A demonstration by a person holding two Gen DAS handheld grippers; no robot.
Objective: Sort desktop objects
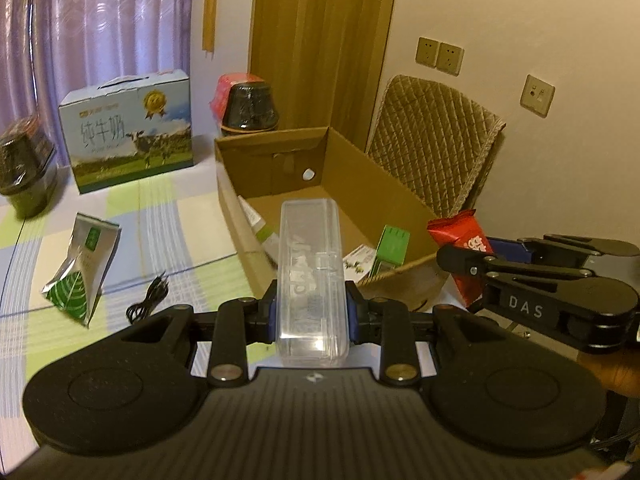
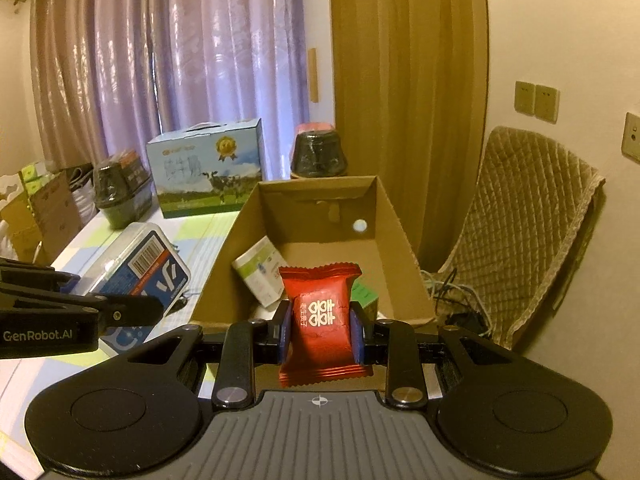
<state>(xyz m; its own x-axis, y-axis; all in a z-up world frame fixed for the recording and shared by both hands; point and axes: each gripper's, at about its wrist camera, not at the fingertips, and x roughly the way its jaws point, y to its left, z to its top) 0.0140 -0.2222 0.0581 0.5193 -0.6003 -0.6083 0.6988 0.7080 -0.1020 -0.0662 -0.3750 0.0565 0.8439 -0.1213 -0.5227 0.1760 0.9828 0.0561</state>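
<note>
My left gripper [image 1: 311,314] is shut on a clear plastic case [image 1: 311,276] that points toward the open cardboard box [image 1: 360,160]. In the right wrist view the same clear plastic case [image 2: 138,266] shows a blue barcode label, left of the cardboard box [image 2: 394,232]. My right gripper [image 2: 322,334] is shut on a red candy packet [image 2: 322,316], held at the box's near rim. The red candy packet [image 1: 464,248] also appears at the right in the left wrist view. Inside the box lie a white and green carton [image 2: 262,270] and a green item [image 1: 394,246].
A green and silver pouch [image 1: 80,268] and a coiled black cable [image 1: 146,300] lie on the checked tablecloth [image 1: 168,220]. A blue milk carton box [image 1: 128,136] and dark wrapped pots [image 1: 250,106] stand at the back. A padded chair [image 2: 520,232] sits right of the box.
</note>
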